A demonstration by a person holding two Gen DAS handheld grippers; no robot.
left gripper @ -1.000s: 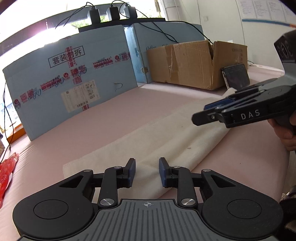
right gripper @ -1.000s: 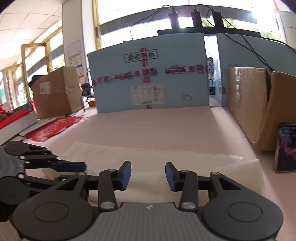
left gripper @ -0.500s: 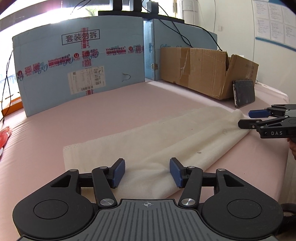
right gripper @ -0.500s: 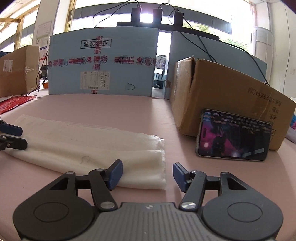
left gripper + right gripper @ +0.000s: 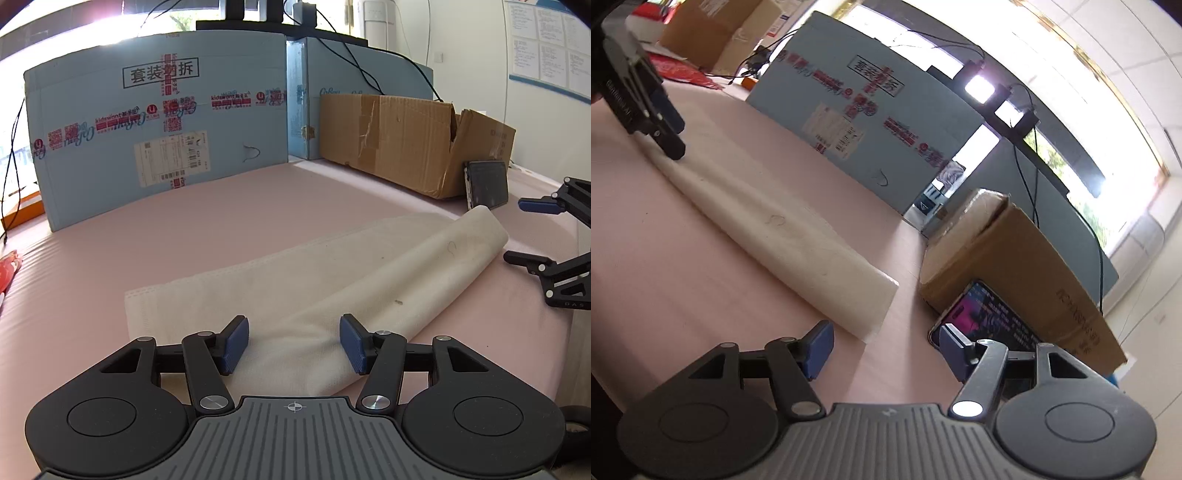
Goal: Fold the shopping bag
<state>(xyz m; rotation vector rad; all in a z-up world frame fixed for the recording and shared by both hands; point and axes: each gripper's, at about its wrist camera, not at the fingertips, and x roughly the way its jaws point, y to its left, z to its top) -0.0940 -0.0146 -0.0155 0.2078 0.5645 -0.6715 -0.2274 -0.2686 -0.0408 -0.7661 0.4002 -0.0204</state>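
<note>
Lying across the pink bench [image 5: 229, 206], the white shopping bag [image 5: 332, 280] is folded into a long flat strip that runs from the left gripper [image 5: 293, 341] toward the right gripper [image 5: 532, 230]. The left gripper hangs over the near end of the strip with its blue pads [image 5: 232, 343] spread to either side of the cloth; its jaws have been opening and now stand released, the bag's end between them but pressed by neither pad. At the far end the fabric curls up in a soft roll, and the right gripper sits just beyond that roll, turned on its side so that one finger stands above the other, apart from the cloth. In the right wrist view the whole scene is tilted; the right gripper [image 5: 884, 347] has also just been opening and holds nothing, with bare bench between its pads and the bag's end [image 5: 875, 295] just ahead of them. A phone [image 5: 993, 325] with a lit screen leans against a brown cardboard box [image 5: 1027, 266] near the right finger. A large blue carton [image 5: 159, 136] with red printing stands along the back of the bench.
</note>
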